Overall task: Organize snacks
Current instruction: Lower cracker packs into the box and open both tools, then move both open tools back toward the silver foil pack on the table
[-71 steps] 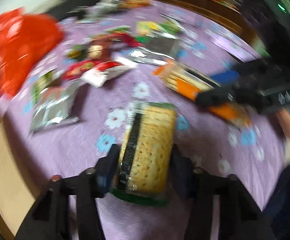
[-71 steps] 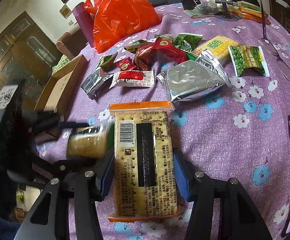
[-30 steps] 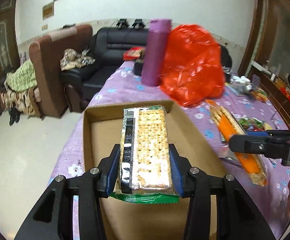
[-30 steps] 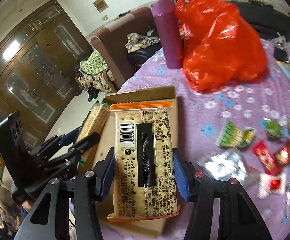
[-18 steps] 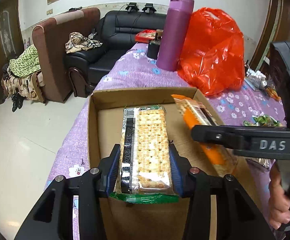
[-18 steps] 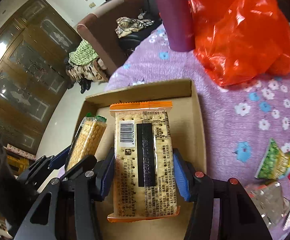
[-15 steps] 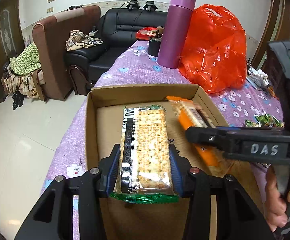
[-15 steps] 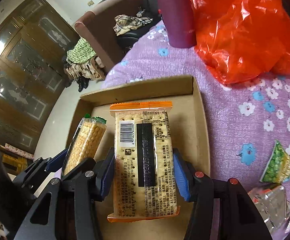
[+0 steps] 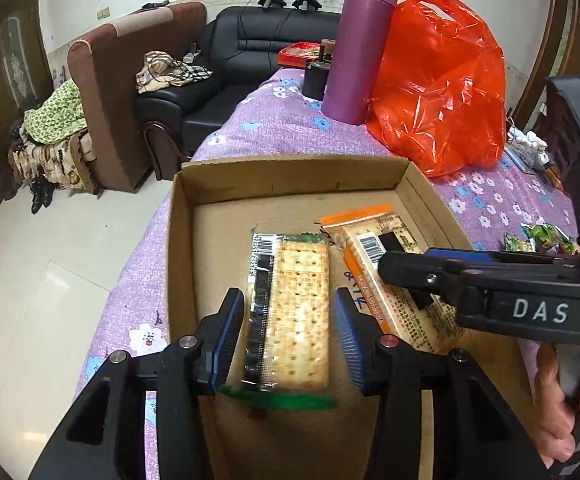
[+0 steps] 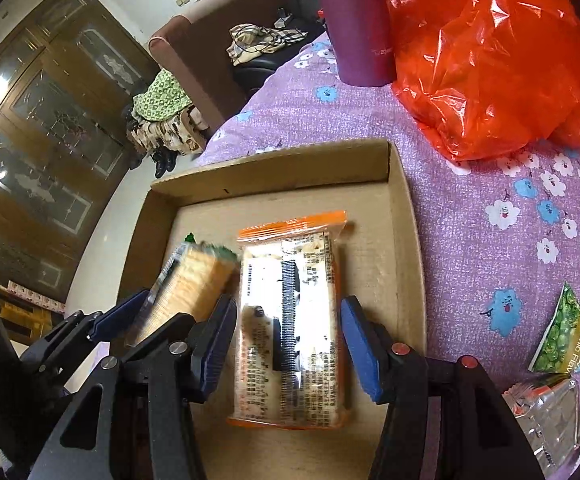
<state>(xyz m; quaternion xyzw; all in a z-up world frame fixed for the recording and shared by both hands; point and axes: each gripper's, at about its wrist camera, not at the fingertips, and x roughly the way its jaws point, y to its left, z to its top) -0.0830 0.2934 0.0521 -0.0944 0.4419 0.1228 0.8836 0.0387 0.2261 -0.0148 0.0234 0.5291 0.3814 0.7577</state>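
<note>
cardboard box (image 9: 290, 176) now holds both packs: left gripper (image 9: 288, 336) and right gripper (image 10: 288, 344) fingers have spread wide, releasing green cracker pack (image 9: 290, 312) and orange cracker pack (image 10: 290, 312).

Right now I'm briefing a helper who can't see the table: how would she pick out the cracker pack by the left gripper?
Find the open cardboard box at the edge of the purple flowered tablecloth, in front of the red plastic bag. Two cracker packs sit inside it. Hers is the green-edged cracker pack between the left gripper fingers, showing bare crackers beside a black strip, unlike the orange-edged cracker pack beside it.
</note>
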